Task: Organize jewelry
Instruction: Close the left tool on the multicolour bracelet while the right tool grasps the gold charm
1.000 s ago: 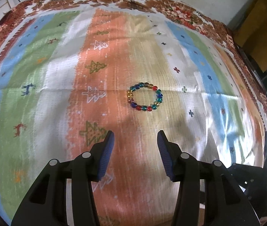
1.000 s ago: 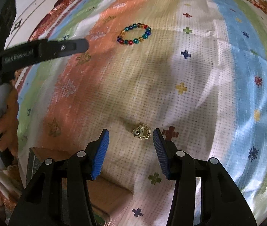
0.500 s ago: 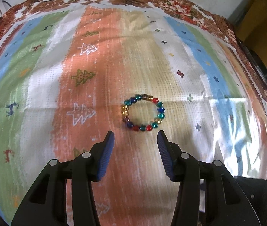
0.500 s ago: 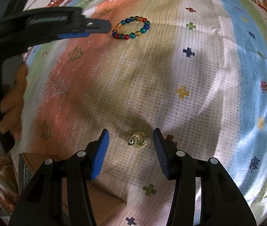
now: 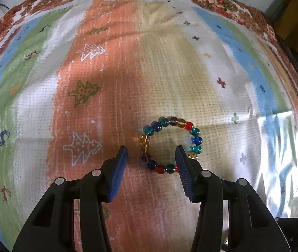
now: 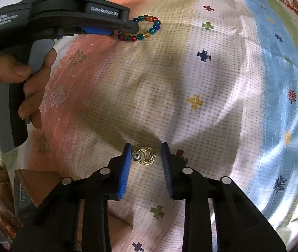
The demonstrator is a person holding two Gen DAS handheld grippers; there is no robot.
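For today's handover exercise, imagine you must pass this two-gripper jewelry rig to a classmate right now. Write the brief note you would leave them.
Left gripper: open, lowered over the multicoloured glass-bead bracelet, which lies flat on the striped patterned cloth; one finger sits over its rim, nothing gripped.
Right gripper: fingers closing around the small gold-coloured ring; the left finger looks near or at it, the right one has a gap.
Done: both grippers lined up on their pieces.
Left: close on each piece, lift and put it away. A brown box shows at the lower left of the right wrist view; its purpose is unclear.
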